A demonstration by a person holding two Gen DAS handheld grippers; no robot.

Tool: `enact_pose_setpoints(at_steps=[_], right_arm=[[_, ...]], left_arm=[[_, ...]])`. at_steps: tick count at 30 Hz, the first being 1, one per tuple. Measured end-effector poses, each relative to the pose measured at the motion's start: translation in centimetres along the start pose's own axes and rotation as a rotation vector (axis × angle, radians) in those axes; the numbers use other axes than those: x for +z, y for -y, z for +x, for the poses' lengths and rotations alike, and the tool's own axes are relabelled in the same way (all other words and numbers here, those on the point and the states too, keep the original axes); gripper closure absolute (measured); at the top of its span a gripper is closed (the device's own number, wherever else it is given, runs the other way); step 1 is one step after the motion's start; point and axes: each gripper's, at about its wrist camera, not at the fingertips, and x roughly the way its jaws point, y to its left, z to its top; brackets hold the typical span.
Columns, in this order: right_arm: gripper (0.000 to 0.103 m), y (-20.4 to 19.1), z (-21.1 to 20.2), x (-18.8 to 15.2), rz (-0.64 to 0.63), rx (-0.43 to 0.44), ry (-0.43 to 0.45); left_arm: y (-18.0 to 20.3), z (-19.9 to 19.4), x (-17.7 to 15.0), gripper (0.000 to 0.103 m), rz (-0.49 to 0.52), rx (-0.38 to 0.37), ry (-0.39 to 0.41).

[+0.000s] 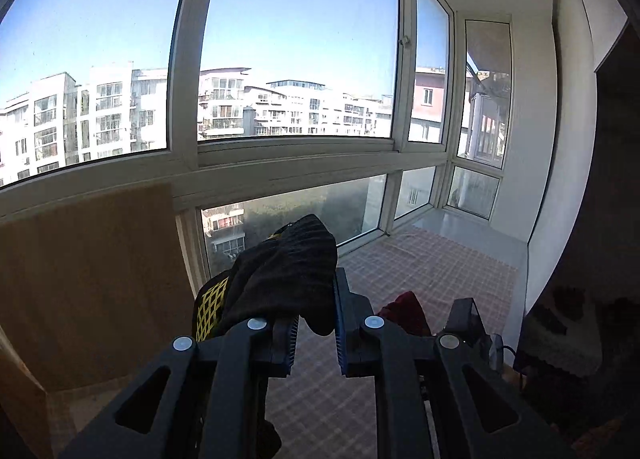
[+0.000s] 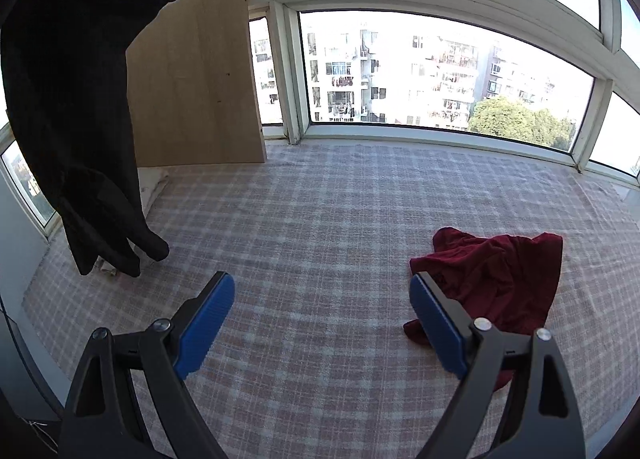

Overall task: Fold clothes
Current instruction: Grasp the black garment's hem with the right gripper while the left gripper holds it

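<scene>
My left gripper point(image 1: 316, 323) is shut on a black garment point(image 1: 288, 271) with a yellow mesh part and holds it high in the air. The same black garment point(image 2: 76, 107) hangs down at the left of the right wrist view, its lower end just above the plaid cloth. My right gripper point(image 2: 322, 299) is open and empty, low over the plaid-covered surface point(image 2: 320, 219). A crumpled dark red garment point(image 2: 496, 271) lies on the cloth beside my right finger. It also shows in the left wrist view point(image 1: 404, 311).
A wooden board point(image 2: 196, 79) leans against the window frame at the back left. Large windows point(image 2: 440, 75) line the far edge of the surface. A white wall point(image 1: 560, 139) and dark furniture point(image 1: 580, 299) stand at the right.
</scene>
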Motion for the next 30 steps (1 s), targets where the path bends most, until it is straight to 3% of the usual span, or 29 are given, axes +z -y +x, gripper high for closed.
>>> enact_pose_setpoints(at_steps=[3, 6, 10, 13, 19, 22, 25, 27, 30], right_arm=[[0.014, -1.9, 0.7, -0.9, -0.011, 0.032, -0.017], [0.014, -4.3, 2.8, -2.5, -0.042, 0.056, -0.08], [0.014, -6.4, 5.6, -5.0, -0.063, 0.089, -0.191], [0.014, -8.0, 7.4, -6.5, -0.102, 0.104, -0.25], [0.014, -11.4, 10.4, -8.3, -0.234, 0.106, -0.303], [0.015, -12.3, 11.5, -7.5, -0.242, 0.149, -0.305], [0.032, -13.5, 12.4, -6.5, -0.266, 0.195, -0.301], [0.05, -14.6, 12.9, -5.9, -0.3, 0.226, -0.295], [0.05, -16.4, 13.4, -6.0, -0.429, 0.24, -0.288]], left_arm=[[-2.3, 1.9, -6.9, 0.089, -0.121, -0.065, -0.141], [-4.8, 4.0, -13.1, 0.088, -0.228, -0.061, -0.246], [-6.4, 6.8, -22.4, 0.089, -0.348, -0.083, -0.446], [-7.2, 6.9, -26.4, 0.089, -0.431, -0.097, -0.492], [-11.4, 5.2, -26.6, 0.086, -0.561, 0.01, -0.382], [-14.1, 5.1, -26.7, 0.085, -0.597, 0.072, -0.366], [-15.4, 5.6, -27.1, 0.085, -0.616, 0.101, -0.365], [-16.2, 5.8, -27.7, 0.084, -0.652, 0.106, -0.358], [-17.1, 5.7, -28.2, 0.084, -0.68, 0.107, -0.344]])
